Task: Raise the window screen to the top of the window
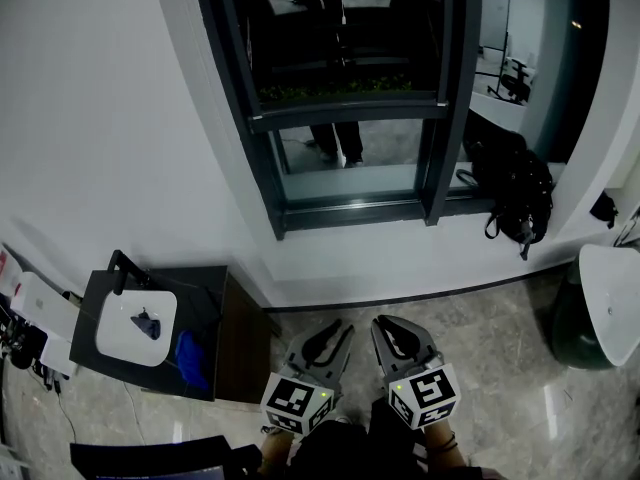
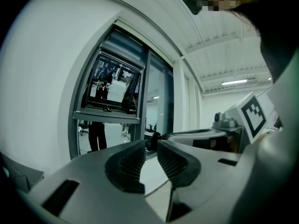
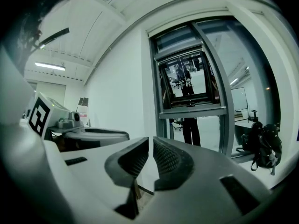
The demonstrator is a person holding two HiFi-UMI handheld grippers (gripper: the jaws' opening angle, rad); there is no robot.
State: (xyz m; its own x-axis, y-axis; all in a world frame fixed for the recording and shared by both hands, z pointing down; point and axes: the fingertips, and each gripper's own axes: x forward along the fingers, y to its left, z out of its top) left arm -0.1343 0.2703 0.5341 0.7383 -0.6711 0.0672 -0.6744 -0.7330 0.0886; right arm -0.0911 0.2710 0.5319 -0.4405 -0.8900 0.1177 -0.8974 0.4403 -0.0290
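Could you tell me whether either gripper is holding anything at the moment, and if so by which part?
Nothing is held. The left gripper has its jaws slightly apart, the right gripper nearly together; both are empty, short of the window.

Dark-framed glass window (image 1: 350, 98): sitting in the white painted wall (image 1: 120, 118) ahead. Black fabric backpack (image 1: 515, 193): resting on the white ledge (image 1: 400, 238), right of the window. Dark square side table (image 1: 205, 290): standing left against the wall, carrying a white rounded plastic device (image 1: 122, 336).
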